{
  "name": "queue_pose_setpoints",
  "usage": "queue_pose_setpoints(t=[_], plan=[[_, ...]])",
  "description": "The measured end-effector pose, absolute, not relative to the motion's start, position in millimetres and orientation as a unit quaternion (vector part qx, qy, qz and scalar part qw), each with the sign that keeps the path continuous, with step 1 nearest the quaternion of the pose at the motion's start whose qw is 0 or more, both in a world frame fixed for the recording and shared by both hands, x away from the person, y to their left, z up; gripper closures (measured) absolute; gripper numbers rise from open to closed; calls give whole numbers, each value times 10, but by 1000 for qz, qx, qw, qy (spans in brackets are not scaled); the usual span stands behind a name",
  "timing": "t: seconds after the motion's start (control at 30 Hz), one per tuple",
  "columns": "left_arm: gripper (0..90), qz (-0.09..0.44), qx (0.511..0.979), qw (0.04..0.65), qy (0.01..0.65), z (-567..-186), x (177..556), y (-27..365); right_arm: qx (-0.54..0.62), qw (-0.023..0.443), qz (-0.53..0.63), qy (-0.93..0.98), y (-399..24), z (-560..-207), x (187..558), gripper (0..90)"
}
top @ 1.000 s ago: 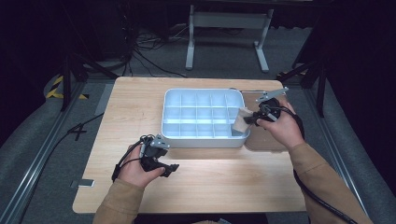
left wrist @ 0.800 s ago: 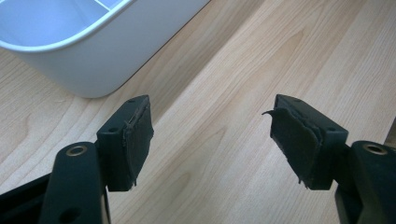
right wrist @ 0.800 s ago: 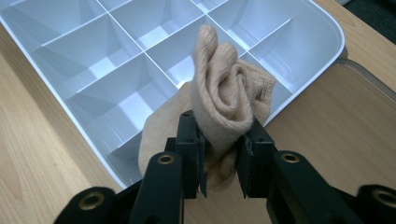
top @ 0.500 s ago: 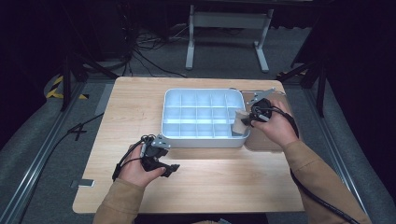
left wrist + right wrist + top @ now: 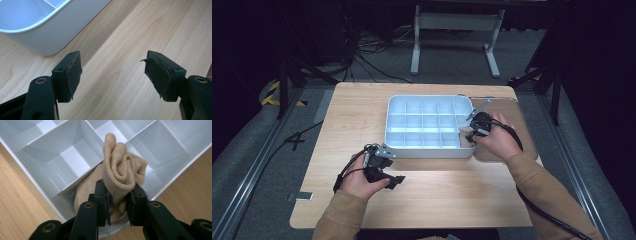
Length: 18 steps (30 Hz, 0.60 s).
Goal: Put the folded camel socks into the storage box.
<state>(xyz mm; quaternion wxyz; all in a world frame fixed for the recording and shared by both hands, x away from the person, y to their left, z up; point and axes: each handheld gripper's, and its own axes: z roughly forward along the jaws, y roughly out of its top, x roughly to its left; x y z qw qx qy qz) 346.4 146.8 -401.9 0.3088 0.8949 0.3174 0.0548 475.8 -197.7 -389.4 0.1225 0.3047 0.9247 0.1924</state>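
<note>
You are pinching the rolled beige sock (image 5: 122,172) in the right gripper (image 5: 117,205) over the near-right corner compartment of the white tray (image 5: 427,150), gripping its soft, light, squashy middle, while the left gripper (image 5: 112,72) is idling with jaws spread

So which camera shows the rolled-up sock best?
The right gripper view: the beige sock sits close up, pinched between the right gripper jaws over the tray's corner compartment. In the high view it is a tiny beige patch. The left gripper view looks elsewhere.
</note>
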Motion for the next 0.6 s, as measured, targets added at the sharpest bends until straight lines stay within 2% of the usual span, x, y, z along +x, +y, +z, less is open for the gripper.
queue_pose_setpoints(t=[0.43,0.6], plan=[[300,52,895,308,319,-4032,3465,1466,322,88,160,929,-1904,-4061,4841,732],[300,55,895,305,319,-4038,3456,1463,321,92,146,931,-1868,-4065,4861,732]])
